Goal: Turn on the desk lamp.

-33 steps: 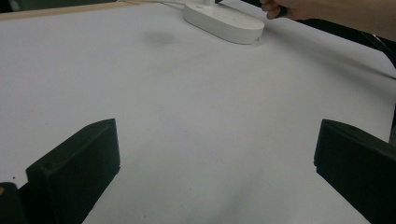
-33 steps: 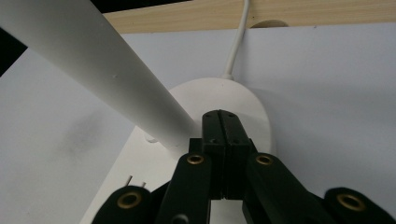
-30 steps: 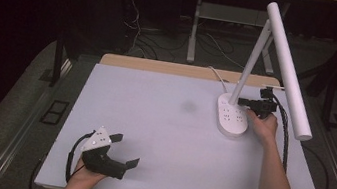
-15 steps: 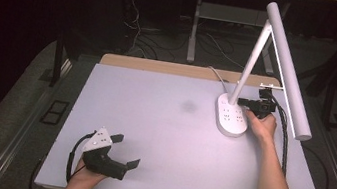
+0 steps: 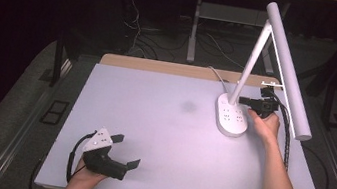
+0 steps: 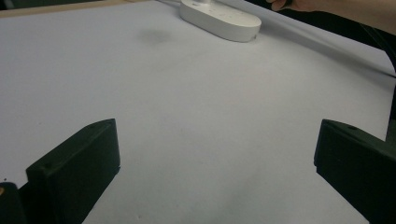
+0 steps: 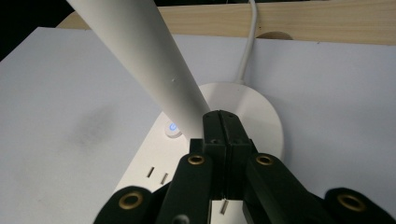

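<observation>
Little has shifted since the earlier frames: the right gripper (image 5: pixel 245 100) sits at the same spot over the lamp (image 5: pixel 232 115), and the left gripper (image 5: pixel 123 151) lies where it did near the table's (image 5: pixel 162 124) front edge. That lamp stands at the far right of the table, its oval base flat on the surface, its stem rising steeply and its long head hanging out over the right edge. In the right gripper view the jaws are pressed together on nothing, their tip beside the foot of the stem and just right of the lit button (image 7: pixel 172 127). I judge the step to be a press on that button; it would go best with the closed tip slid slightly left, clear of the stem, and pushed straight down so the base does not skid. Sockets dot the base nearby. A cable (image 7: pixel 247 44) runs off the back. The left gripper's jaws stand wide apart, well away and in nobody's way.
</observation>
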Motion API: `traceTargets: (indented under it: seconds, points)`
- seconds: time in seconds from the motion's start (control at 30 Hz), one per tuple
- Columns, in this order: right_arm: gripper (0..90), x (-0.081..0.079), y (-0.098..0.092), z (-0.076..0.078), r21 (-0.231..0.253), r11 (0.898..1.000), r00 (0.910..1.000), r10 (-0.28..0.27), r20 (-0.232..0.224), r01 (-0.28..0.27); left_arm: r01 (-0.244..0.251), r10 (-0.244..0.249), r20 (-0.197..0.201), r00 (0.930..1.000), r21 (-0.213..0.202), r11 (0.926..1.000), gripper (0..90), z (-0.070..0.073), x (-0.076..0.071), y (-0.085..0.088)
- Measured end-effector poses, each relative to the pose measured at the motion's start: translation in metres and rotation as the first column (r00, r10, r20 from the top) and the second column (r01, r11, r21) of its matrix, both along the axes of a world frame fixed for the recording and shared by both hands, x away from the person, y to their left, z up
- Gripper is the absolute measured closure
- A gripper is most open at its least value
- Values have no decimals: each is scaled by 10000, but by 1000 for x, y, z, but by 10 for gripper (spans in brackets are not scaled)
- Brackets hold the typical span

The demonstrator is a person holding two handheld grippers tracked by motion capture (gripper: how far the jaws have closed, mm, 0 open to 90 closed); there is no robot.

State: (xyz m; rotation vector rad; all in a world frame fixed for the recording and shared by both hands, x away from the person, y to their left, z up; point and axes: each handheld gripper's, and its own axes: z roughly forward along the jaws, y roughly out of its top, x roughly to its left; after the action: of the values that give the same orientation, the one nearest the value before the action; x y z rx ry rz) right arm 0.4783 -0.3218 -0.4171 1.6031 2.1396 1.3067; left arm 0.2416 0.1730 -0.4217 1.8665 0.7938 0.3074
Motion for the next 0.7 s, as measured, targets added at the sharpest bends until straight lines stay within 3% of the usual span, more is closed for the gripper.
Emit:
traceTargets:
  seconds: [0.33,0.7]
  points:
    - [893,-18,-10,16,-233,9997,9999,-67,81,69,10,-10,40,10000,8,10000,0,1,0,0]
    - [894,-39,-18,23,-161,9999,9999,-48,127,51,76,-76,19,10000,37,10000,0,0,2,1]
